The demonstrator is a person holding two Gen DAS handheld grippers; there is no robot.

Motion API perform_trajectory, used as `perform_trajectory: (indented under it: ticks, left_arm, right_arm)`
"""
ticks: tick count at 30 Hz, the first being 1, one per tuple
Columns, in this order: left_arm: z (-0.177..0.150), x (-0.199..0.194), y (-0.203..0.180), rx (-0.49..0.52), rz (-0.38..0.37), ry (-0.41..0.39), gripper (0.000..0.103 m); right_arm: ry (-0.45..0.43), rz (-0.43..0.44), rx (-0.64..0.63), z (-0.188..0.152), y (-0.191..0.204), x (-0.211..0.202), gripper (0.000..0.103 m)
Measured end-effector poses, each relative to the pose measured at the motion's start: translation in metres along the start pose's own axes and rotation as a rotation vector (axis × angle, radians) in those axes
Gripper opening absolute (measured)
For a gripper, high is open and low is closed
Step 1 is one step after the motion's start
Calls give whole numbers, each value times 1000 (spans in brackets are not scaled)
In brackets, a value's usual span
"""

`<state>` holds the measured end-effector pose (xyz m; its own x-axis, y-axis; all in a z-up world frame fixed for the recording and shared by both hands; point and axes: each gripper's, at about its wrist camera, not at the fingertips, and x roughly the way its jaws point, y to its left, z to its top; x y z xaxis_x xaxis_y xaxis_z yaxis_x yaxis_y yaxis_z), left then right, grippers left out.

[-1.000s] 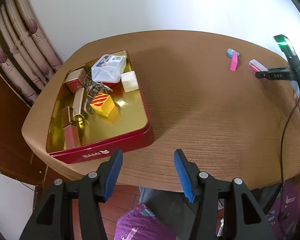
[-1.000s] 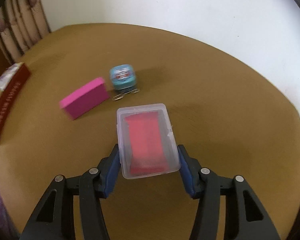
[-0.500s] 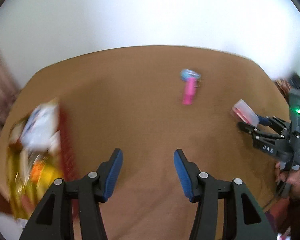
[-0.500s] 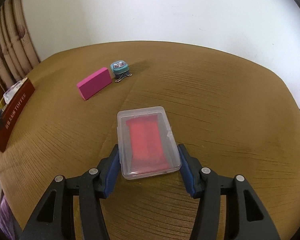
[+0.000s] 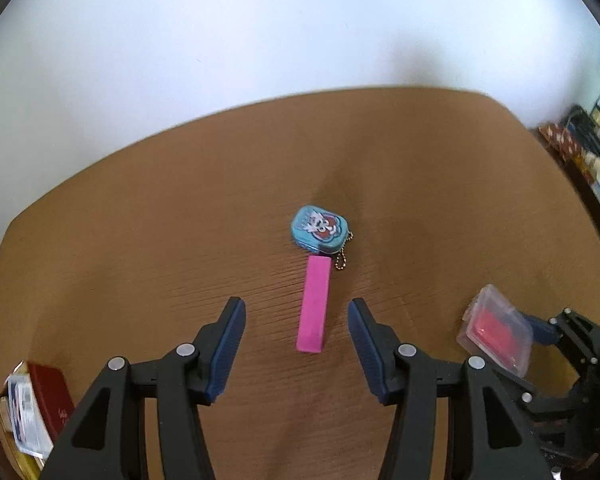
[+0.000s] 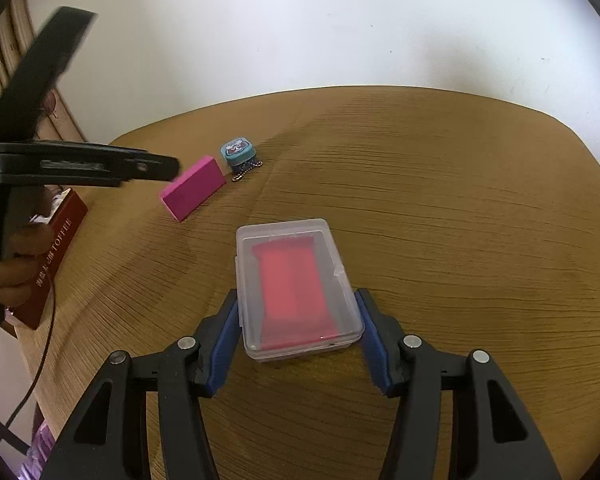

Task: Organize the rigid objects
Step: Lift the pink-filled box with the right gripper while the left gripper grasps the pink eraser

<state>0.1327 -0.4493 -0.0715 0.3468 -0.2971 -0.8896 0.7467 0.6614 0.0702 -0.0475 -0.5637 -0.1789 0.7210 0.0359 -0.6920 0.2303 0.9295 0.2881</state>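
A pink block (image 5: 314,306) lies on the round wooden table (image 5: 140,220), pointing away from me, its near end between my open left gripper's (image 5: 296,330) fingers. A small blue tin with a ball chain (image 5: 319,227) sits just beyond it. My right gripper (image 6: 296,326) is shut on a clear plastic case with a red insert (image 6: 296,284), held above the table. The case also shows in the left wrist view (image 5: 496,330). The pink block (image 6: 193,189) and the blue tin (image 6: 239,152) lie far left in the right wrist view.
A red tin tray with several items stands at the table's left edge (image 5: 48,400), also in the right wrist view (image 6: 56,252). The left gripper's body (image 6: 72,166) and the hand holding it fill the left of the right wrist view. A white wall is behind the table.
My left gripper has swung right from the red tray and closed in on the pink block. My right gripper has lifted the clear case and pulled back from the block and tin.
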Motion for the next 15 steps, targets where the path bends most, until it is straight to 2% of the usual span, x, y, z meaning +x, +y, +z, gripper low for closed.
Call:
perform_trajectory:
  ticks: [3,7,8,9,10,13,15]
  left_arm:
    - [3,15,-5,35,-17,34,55]
    - [2,36,-7,57,5,80,54]
    - [0,41,-5,41,6,94,34]
    - [-3,41,2,-8,-77,77,18]
    - [-5,38,5,-39,-95,68,14]
    - [-19,30,8,-80,-72,51,14]
    - [-36,20,7,-116,-108,51,14]
  right_arm:
    - [-1,3,2,0,0,-1,54]
    - [1,6,2,0,0,1,54]
    - [1,6,4,0,1,1,54]
    - [1,7,5,1,0,1,54]
    - [2,6,5,1,0,1,54]
    - [4,2,2,1,1,0,54]
    - [4,1,2,1,1,0,54]
